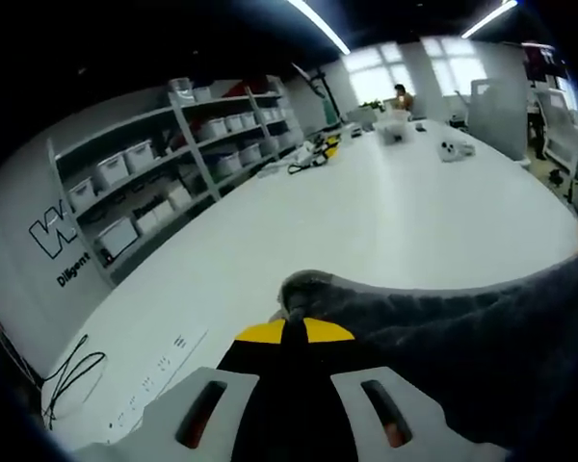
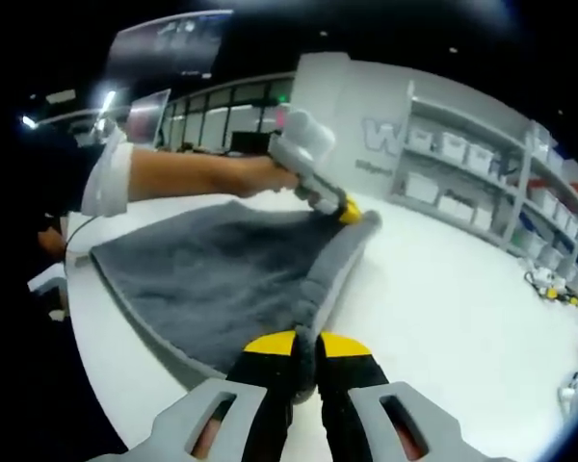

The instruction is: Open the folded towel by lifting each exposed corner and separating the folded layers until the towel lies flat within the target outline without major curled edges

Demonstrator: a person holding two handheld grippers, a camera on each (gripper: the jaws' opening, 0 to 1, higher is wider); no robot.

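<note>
A dark grey towel (image 2: 222, 279) lies spread on a white tabletop (image 2: 443, 308), and both tools are clamped on its edge.

In the right gripper view, the right tool (image 2: 306, 348) rises from the bottom with its yellow-tipped jaws together on a fold of the towel at its near edge. The fabric runs away from the jaws to the left and far side in a broad, mostly flat sheet, with a thicker rolled edge along its right side. At the far corner of that edge the left tool (image 2: 350, 214) — grey body, yellow tip — pinches the towel. A person's hand (image 2: 260, 175) holds it, the bare forearm reaching in from the left with a white sleeve (image 2: 106, 181) above it.

In the left gripper view, the left tool (image 1: 293, 329) has its yellow tips closed on a corner of the towel (image 1: 462, 346), which bunches up just beyond the jaws and drapes away to the right. Ahead, the tabletop (image 1: 366, 221) stretches far into the room. Small objects sit at its far end, too small to tell — among them a clear container (image 1: 395, 127). Shelves (image 1: 164, 173) with white bins line the wall on the left, and windows (image 1: 385, 72) show at the far end.
</note>
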